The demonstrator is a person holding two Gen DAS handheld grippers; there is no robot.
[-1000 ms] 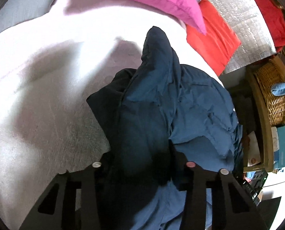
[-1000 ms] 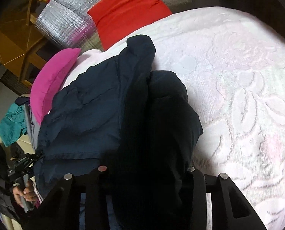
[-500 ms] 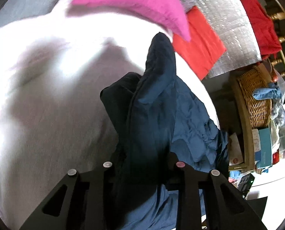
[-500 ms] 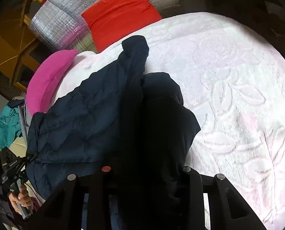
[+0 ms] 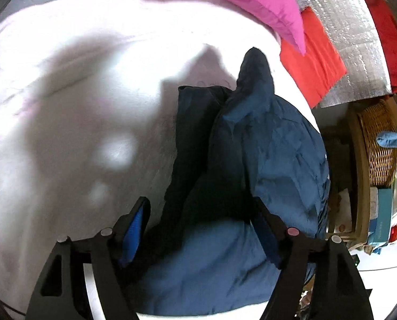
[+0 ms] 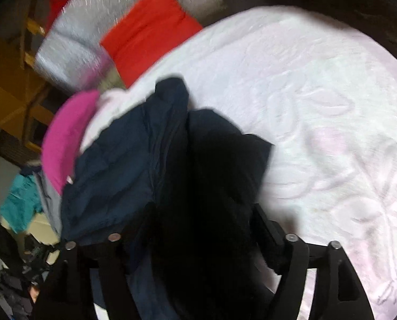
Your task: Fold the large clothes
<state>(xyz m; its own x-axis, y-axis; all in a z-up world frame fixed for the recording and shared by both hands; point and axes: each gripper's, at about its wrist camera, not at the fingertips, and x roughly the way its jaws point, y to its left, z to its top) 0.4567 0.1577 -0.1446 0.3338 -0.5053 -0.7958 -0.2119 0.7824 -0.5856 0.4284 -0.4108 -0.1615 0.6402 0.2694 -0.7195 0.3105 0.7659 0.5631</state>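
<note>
Both hand-held grippers, left (image 5: 199, 229) and right (image 6: 195, 237), stand wide, the jacket (image 5: 265, 160) lying loose between their fingers on the bed (image 5: 78, 106), probably to let the fold settle.

the left gripper (image 5: 201, 221) has its fingers spread wide, the blue pads (image 5: 134, 229) showing. the right gripper (image 6: 198, 226) also has its fingers wide apart, pointing forward and down.
</note>
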